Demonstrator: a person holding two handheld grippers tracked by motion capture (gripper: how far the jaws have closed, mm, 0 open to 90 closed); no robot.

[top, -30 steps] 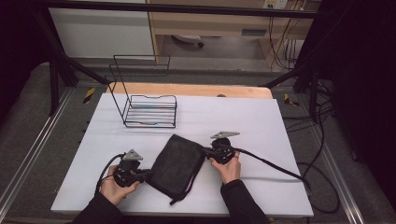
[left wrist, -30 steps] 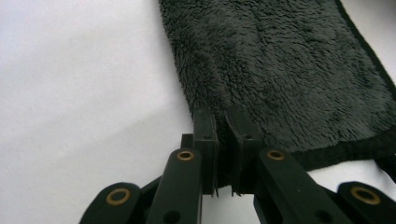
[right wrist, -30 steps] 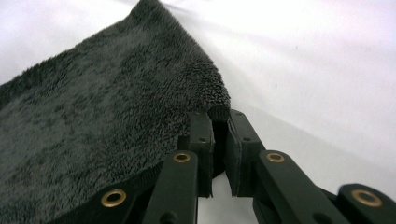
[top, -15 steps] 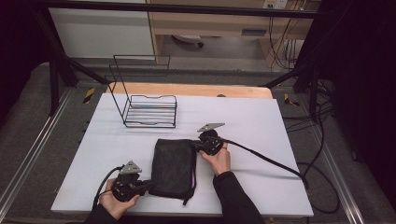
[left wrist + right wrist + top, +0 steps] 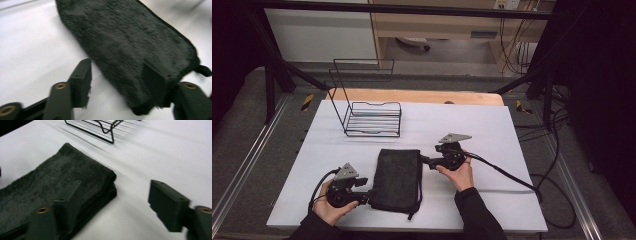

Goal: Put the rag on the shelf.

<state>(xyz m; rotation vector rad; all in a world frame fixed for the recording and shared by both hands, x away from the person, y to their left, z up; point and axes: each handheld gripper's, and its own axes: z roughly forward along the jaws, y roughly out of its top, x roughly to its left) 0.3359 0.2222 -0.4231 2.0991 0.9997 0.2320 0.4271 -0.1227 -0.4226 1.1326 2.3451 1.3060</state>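
Folded dark towel (image 5: 396, 179) on the white surface (image 5: 492, 125), lower centre of the high view. Its long axis runs from the bottom of the frame toward the top, tilted slightly right; the short upper edge faces the wire rack (image 5: 373, 119), which stands well apart in the upper left. A loop or cord trails from the towel's lower right corner; its exact form is hard to make out.

Left gripper (image 5: 368, 196), lower left, lies at the towel's lower left corner. Its jaws have just been opening and stand apart; in the left gripper view, which is blurred, one jaw overlaps the towel (image 5: 130, 47) edge without clamping it.

Right gripper (image 5: 426, 161), right of centre, sits just beside the towel's upper right corner. Its jaws have likewise just been opening and stand apart; in the right gripper view the nearer jaw partly hides the towel's (image 5: 65, 180) folded edge, and the rack (image 5: 100, 127) is cut off at the top.
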